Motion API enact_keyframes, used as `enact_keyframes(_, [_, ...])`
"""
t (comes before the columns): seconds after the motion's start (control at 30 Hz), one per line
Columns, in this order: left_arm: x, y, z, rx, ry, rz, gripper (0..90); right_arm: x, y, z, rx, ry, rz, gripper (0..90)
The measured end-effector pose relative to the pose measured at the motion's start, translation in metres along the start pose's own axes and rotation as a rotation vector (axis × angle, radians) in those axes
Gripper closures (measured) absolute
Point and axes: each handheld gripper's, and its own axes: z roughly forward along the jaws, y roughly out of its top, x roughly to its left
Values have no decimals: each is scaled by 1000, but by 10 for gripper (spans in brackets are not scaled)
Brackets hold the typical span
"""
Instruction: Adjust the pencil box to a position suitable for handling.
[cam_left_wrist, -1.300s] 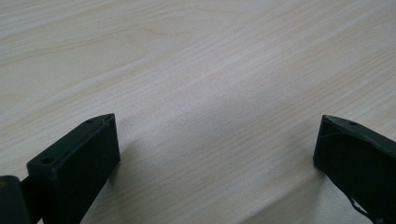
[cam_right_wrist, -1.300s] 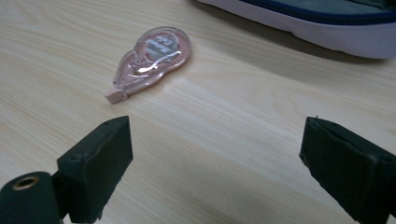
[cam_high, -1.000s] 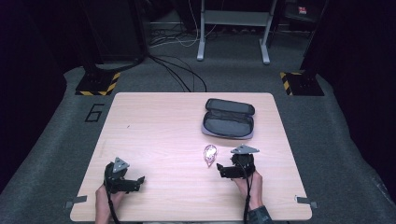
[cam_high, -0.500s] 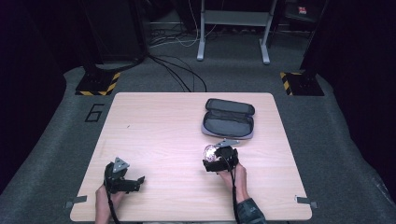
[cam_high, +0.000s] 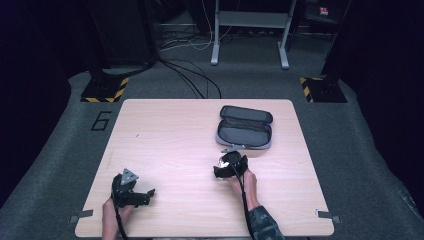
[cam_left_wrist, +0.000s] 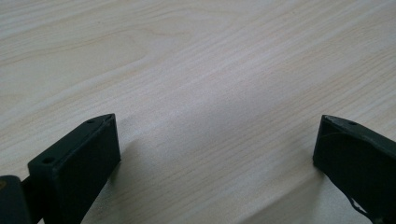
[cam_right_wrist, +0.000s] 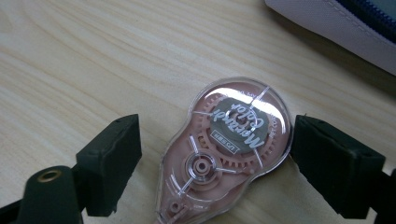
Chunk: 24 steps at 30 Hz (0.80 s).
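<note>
Floor: I see grey carpet (cam_high: 60, 150), cables (cam_high: 190, 80) trailing.
Furniture: wooden table (cam_high: 165, 130); metal stand (cam_high: 250, 30) behind.
Light: dim surroundings.

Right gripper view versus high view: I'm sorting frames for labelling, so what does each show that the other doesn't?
Right gripper view: the correction tape dispenser lies between the open jaws, its gears and printed label clear. High view: the left hand-held gripper, the person's forearms and the floor. Both: the wooden table, the open grey case and the right hand-held gripper.
</note>
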Motion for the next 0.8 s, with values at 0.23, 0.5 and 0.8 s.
enact_keyframes(0.23, [0, 0, 0, -1, 0, -1, 6, -2, -1, -2, 4, -14, 9, 287])
enact_keyframes(0.5, [-1, 0, 0, -7, -1, -5, 9, -7, -2, -7, -3, -14, 12, 472])
enact_keyframes(0.8, [0, 0, -1, 6, -7, -3, 9, -12, -5, -9, -10, 32, -6, 494])
